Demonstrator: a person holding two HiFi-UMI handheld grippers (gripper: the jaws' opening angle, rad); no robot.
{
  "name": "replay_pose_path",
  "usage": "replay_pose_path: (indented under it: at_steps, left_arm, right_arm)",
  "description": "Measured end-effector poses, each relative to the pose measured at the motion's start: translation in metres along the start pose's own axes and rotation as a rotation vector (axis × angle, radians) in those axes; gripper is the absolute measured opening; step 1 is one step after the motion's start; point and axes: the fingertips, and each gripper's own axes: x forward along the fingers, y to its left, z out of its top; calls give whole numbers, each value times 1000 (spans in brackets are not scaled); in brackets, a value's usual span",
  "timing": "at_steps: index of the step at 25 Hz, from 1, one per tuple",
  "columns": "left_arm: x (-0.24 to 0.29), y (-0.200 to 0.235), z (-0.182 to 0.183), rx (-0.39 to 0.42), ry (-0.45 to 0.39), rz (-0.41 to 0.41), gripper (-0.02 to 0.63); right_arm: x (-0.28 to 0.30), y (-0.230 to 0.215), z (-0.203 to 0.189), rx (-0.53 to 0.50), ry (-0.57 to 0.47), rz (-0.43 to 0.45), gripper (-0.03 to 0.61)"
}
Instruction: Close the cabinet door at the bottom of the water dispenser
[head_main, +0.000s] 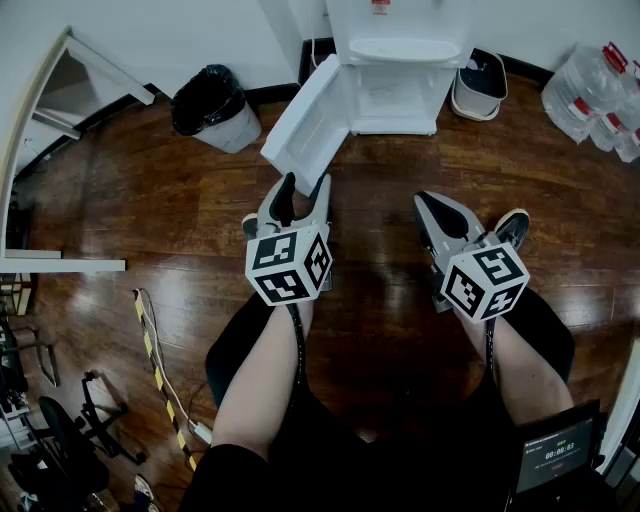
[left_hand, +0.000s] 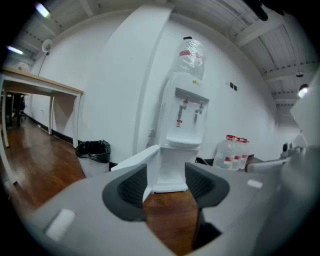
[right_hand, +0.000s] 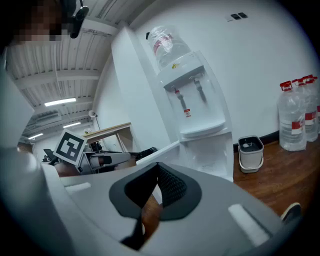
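– Left claw (head_main: 304, 186) first: how do its jaws stand?
– Apart, with nothing between them. Its own view shows only wooden floor (head_main: 150, 200) and the foot of the water dispenser (head_main: 398, 60) through the gap. The right claw (head_main: 424, 200) has its jaws pressed together and is empty too.
– Where are the two of them?
– Side by side over the floor, both aimed at the dispenser and well short of it.
– And the cabinet door (head_main: 305, 125)?
– It hangs wide open at the bottom of the dispenser. In the head view it is swung out to the left with its white inner face showing, and the compartment behind it is open. The left claw is the nearer one, lined up below the door's free edge but not touching it.
– What stands around the dispenser?
– A bin (head_main: 215, 105) lined with a black bag is against the wall, left of the door. Several water bottles (head_main: 590, 95) with red caps are far off to the right. A small white pail (head_main: 480, 85) sits just beside the dispenser on its right.
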Motion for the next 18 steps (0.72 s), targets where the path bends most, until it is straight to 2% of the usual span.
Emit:
replay_pose_path:
  at_steps: [3, 7, 10, 13, 15, 18]
  left_arm:
    - [2, 20, 0, 64, 23, 46, 264]
    - [7, 41, 3, 110, 34, 88, 376]
    - [33, 44, -4, 126, 101, 78, 387]
    - [51, 53, -10, 188, 176, 96, 387]
    - [58, 65, -6, 217, 195, 122, 387]
    - [70, 85, -5, 215, 231, 140, 385]
  right_arm:
    - [3, -1, 3, 2, 13, 1, 5]
    - [15, -3, 11, -6, 22, 6, 5]
    - [34, -23, 18, -1, 46, 13, 5]
    - [49, -40, 25, 16, 56, 7, 5]
    - [58, -48, 31, 32, 55, 2, 5]
    - [71, -55, 42, 42, 52, 3, 5]
